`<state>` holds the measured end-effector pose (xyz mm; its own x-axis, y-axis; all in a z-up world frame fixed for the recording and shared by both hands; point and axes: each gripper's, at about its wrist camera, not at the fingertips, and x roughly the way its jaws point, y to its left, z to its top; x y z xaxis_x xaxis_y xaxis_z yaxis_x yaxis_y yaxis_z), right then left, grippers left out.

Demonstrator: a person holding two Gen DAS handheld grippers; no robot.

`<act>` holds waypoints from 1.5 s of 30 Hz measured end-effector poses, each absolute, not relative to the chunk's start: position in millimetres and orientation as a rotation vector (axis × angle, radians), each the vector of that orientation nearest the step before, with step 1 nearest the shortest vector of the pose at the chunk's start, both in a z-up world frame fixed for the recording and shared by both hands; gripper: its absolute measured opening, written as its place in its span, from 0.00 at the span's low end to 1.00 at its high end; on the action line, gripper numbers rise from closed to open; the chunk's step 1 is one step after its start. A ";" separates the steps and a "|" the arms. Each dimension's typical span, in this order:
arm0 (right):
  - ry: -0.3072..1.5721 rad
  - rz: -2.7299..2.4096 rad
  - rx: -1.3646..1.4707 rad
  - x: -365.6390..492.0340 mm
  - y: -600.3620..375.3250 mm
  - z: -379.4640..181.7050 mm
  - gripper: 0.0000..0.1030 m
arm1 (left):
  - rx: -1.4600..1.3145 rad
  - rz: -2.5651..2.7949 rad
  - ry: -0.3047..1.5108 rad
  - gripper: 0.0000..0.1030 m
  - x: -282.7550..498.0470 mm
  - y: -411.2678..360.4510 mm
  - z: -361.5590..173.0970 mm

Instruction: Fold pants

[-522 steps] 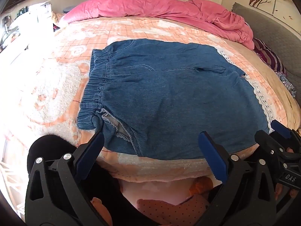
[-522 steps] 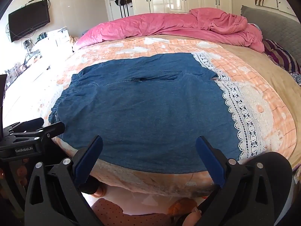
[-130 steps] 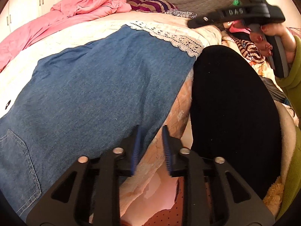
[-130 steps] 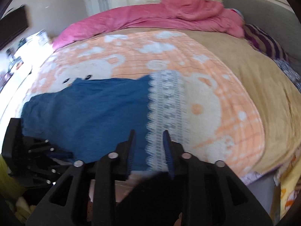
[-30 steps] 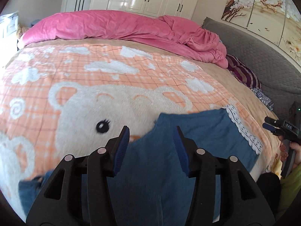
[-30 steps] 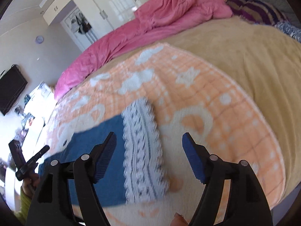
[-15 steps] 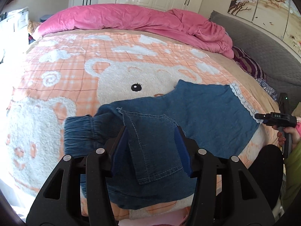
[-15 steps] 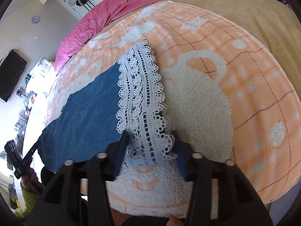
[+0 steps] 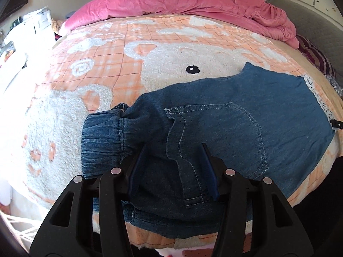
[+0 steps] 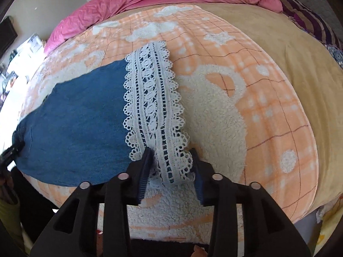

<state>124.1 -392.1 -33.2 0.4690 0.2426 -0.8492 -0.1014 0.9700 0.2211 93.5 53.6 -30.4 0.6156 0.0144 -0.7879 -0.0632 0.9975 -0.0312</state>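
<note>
Blue denim pants (image 9: pixel 225 124) lie folded in half lengthwise on the bed, elastic waistband (image 9: pixel 103 143) at the left, back pocket on top, white lace hem (image 9: pixel 319 100) at the right. My left gripper (image 9: pixel 172 169) is open, its jaws on either side of the denim near the waist end. In the right wrist view the pants (image 10: pixel 81 120) stretch left and the lace hem (image 10: pixel 154 105) runs toward me. My right gripper (image 10: pixel 171 169) is open, its jaws straddling the near end of the lace.
The pants rest on an orange and white bear blanket (image 9: pixel 171 49) near the bed's front edge. A pink duvet (image 9: pixel 182 2) is bunched at the back. A tan blanket (image 10: pixel 289 42) and a striped pillow (image 10: pixel 310 21) lie to the right.
Both grippers have drawn back toward the bed's front edge and sit lower over the pants. The right gripper's jaws have narrowed around the lace end. The folded pants lie settled on the blanket.
</note>
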 end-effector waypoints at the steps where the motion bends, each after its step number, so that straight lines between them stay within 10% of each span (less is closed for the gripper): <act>1: 1.047 0.209 0.179 121.0 -396.2 -30.7 0.44 | -0.064 0.040 0.895 0.41 91.9 53.5 -29.0; 21: 0.780 0.340 0.070 65.9 -284.6 25.0 0.75 | 0.011 -0.091 0.740 0.52 68.9 -6.8 38.3; 45: 0.857 0.235 0.104 126.1 -287.9 -29.0 0.78 | 0.031 -0.130 0.902 0.59 129.5 -31.9 -42.2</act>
<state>126.1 -287.9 -29.0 0.6305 0.2464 -0.7361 -0.1631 0.9692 0.1847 129.5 -31.9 -42.2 0.6131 -0.0992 -0.7837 0.1256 0.9917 -0.0273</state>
